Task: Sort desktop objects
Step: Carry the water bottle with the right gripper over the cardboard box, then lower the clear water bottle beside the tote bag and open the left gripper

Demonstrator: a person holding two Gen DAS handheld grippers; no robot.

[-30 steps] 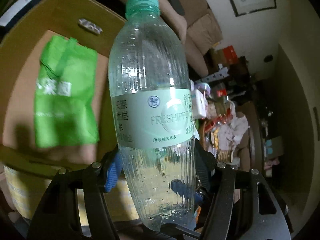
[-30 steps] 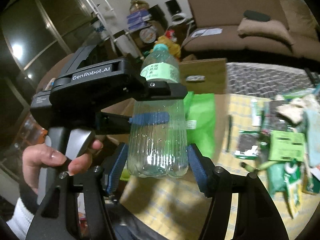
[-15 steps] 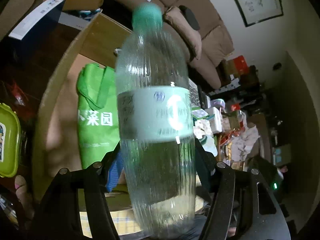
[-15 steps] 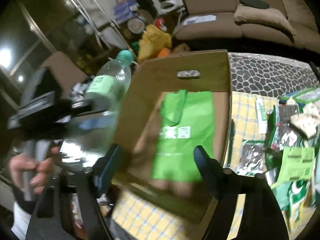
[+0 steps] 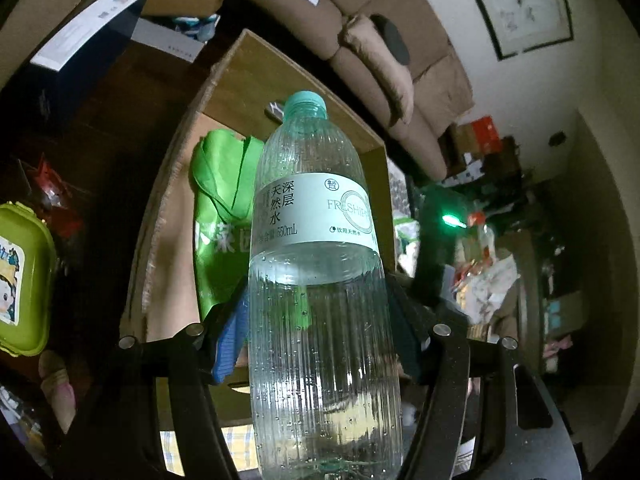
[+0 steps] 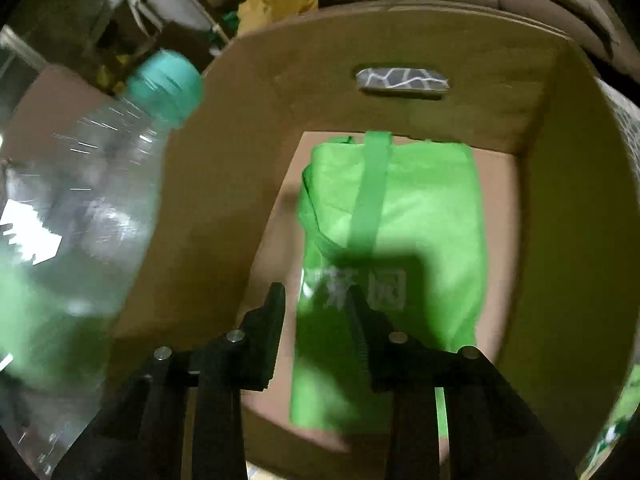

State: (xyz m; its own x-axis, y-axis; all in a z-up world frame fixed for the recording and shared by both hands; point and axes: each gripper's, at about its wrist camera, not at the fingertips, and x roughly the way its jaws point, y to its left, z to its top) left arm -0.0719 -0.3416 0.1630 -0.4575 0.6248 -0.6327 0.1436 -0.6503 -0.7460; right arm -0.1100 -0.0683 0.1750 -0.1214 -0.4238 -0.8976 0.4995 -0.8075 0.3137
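Left wrist view: the left gripper [image 5: 316, 332] clamps a clear plastic water bottle [image 5: 320, 280] at mid-body, blue-padded fingers [image 5: 230, 344] pressed on either side. The bottle stands nearly upright through the centre of the frame, its ribbed lower half part-filled with water, beads of moisture on the wall. A pale mint label band wraps the shoulder (printed characters and "550mL" readable); a mint screw cap [image 5: 305, 101] tops it at frame centre.

Behind the bottle, centre-left: an open cardboard box [image 5: 176, 184], brown corrugated walls, an oblong hand-hole in the far wall. A green fabric bag [image 5: 218, 184] lies flat on its floor, soft and creased, with white lettering. Far left edge: a lime-green plastic lidded container [image 5: 24, 280], rounded corners, sticker on top. Upper centre: a brown upholstered sofa [image 5: 384, 60] with cushions. Upper right: a framed picture [image 5: 516, 0] on a pale wall.

Right wrist view: the right gripper [image 6: 318, 304] points down into the box, bottom centre. Its black jaws are closing, narrowly apart, with nothing between them; the bag lies below, not touched as far as the blur allows. The bag's handle strap [image 6: 372, 184] runs straight up its middle. The bottle fills the left of this frame, blurred, cap toward upper left, outside the box's left wall.
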